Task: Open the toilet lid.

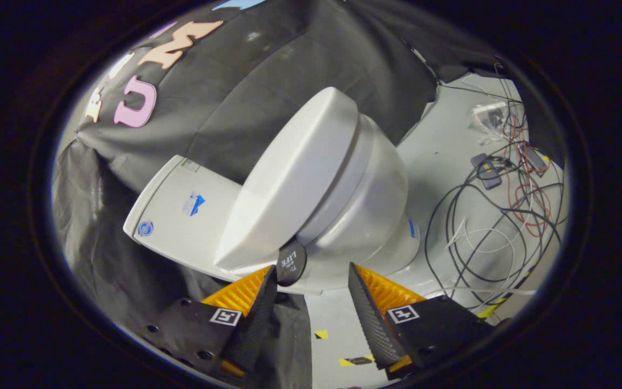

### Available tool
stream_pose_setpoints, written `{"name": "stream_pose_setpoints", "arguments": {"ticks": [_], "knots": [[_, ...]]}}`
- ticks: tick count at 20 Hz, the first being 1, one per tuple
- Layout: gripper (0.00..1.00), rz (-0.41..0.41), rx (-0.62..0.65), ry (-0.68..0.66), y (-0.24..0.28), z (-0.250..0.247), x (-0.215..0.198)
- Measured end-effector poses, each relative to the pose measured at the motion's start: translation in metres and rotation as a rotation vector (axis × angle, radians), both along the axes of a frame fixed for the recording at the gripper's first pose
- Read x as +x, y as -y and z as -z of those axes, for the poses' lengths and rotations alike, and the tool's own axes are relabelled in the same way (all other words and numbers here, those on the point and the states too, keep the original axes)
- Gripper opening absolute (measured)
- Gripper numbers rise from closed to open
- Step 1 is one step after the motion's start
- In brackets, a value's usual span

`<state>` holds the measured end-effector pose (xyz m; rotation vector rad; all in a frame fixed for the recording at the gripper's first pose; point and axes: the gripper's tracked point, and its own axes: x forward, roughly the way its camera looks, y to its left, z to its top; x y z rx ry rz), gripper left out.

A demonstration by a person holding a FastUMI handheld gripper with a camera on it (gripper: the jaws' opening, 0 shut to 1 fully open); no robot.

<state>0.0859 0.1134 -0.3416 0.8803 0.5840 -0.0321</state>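
Note:
A white toilet (365, 216) stands ahead of my gripper (313, 275), with its tank (181, 213) against the black cloth wall. The view is rolled, so the toilet appears tilted. Its white lid (289, 183) lies down over the seat and bowl. A small dark round tab (291, 263) sticks out from the lid's side edge, just ahead of my left finger (257, 313). My right finger (370, 313) is apart from it, and the gap between the fingers holds nothing. The gripper is open.
A tangle of black, red and white cables (494, 216) lies on the pale floor (430, 151) beside the bowl, with a small dark box (486, 170) among them. Yellow-black tape marks (357, 361) sit on the floor near the fingers. Black cloth (300, 54) hangs behind the toilet.

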Motion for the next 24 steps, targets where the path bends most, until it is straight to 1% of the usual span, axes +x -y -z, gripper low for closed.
{"name": "stream_pose_setpoints", "arguments": {"ticks": [2,3,5,6,7,9,10,11,12,13,14,16,17,20,21,22,23,24], "knots": [[0.7,0.025,0.066,0.007,-0.005,0.002,0.007],[0.66,0.038,0.127,0.0,-0.009,0.004,0.012],[0.57,0.128,0.328,0.0,-0.012,0.004,0.015],[0.56,0.19,0.444,0.005,-0.008,0.004,0.017],[0.54,0.256,0.529,0.021,-0.002,0.0,0.02],[0.52,0.283,0.588,0.054,-0.006,-0.003,0.028],[0.41,0.259,0.592,0.062,-0.013,-0.011,0.034],[0.3,0.259,0.54,0.072,-0.01,-0.011,0.032],[0.19,0.244,0.541,0.058,-0.021,-0.009,0.037],[0.07,0.261,0.559,0.056,-0.02,-0.008,0.039],[0.08,0.262,0.576,0.051,-0.022,-0.013,0.042],[0.08,0.264,0.554,0.038,-0.02,-0.008,0.04],[0.08,0.282,0.54,0.03,-0.019,-0.008,0.038],[0.08,0.348,0.603,0.012,-0.014,-0.016,0.041],[0.07,0.354,0.563,-0.005,-0.019,-0.017,0.039],[0.0,0.334,0.491,-0.011,-0.012,-0.01,0.047],[0.0,0.324,0.461,-0.029,-0.009,-0.007,0.04],[0.01,0.341,0.46,-0.041,-0.008,-0.008,0.037]]}}
